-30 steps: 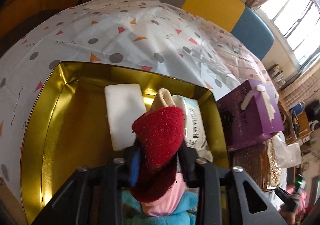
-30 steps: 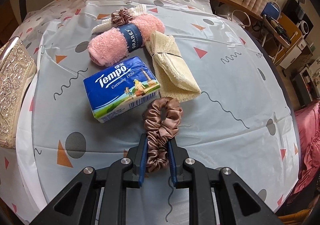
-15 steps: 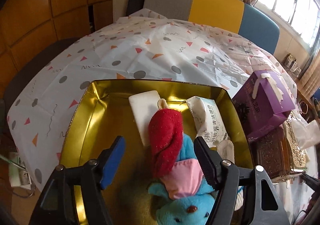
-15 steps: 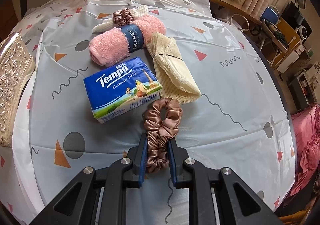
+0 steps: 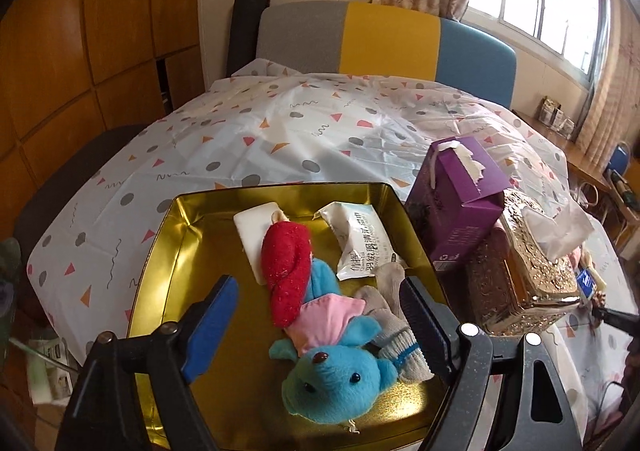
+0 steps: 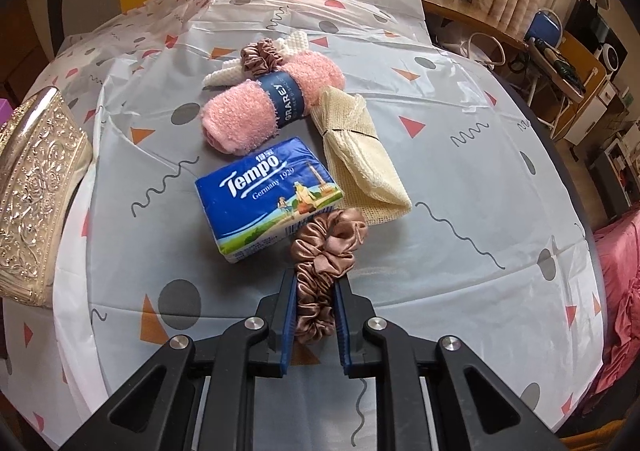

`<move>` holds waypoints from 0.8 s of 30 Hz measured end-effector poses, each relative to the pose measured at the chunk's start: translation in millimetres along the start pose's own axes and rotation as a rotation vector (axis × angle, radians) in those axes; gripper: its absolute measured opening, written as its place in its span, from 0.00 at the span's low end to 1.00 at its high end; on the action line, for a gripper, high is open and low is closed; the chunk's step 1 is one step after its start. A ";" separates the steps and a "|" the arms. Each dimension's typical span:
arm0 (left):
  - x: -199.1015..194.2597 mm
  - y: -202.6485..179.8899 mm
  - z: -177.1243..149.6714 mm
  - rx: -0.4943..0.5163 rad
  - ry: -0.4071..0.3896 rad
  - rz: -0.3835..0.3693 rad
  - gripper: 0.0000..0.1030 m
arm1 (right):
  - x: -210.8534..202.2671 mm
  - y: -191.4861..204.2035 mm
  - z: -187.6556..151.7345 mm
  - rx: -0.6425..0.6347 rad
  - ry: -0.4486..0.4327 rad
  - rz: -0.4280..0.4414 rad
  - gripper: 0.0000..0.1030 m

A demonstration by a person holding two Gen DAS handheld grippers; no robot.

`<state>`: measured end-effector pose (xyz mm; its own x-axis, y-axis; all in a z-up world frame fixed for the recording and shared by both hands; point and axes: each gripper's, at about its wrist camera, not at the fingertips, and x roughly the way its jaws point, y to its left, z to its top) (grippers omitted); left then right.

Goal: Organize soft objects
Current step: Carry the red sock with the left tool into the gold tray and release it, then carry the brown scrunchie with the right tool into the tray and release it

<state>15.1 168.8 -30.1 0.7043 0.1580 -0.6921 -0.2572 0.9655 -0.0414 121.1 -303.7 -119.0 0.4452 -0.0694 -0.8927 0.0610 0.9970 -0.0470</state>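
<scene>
Gripping scrunchie [image 6: 320,271], right fingers [image 6: 314,315] touch tissue pack [image 6: 268,195].

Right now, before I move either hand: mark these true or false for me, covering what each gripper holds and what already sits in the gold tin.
1. The left gripper is shut on the plush toy. False: its jaws stand wide open, and the toy lies in the gold tin.
2. The right gripper is shut on the brown scrunchie. True.
3. The Tempo tissue pack is inside the tin. False: it lies on the tablecloth.
4. The pink rolled towel has a dark band around it. True.
5. A white pad lies in the tin. True.
</scene>
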 end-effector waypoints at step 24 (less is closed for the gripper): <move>-2.7 3.9 -12.0 0.006 0.028 -0.047 0.83 | -65.3 54.0 79.5 0.028 -0.184 0.145 0.15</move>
<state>4.2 169.6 -37.0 0.6968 0.1064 -0.7093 -0.2199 0.9730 -0.0701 166.3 -248.0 -27.7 0.6061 0.0673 -0.7925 0.0077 0.9959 0.0904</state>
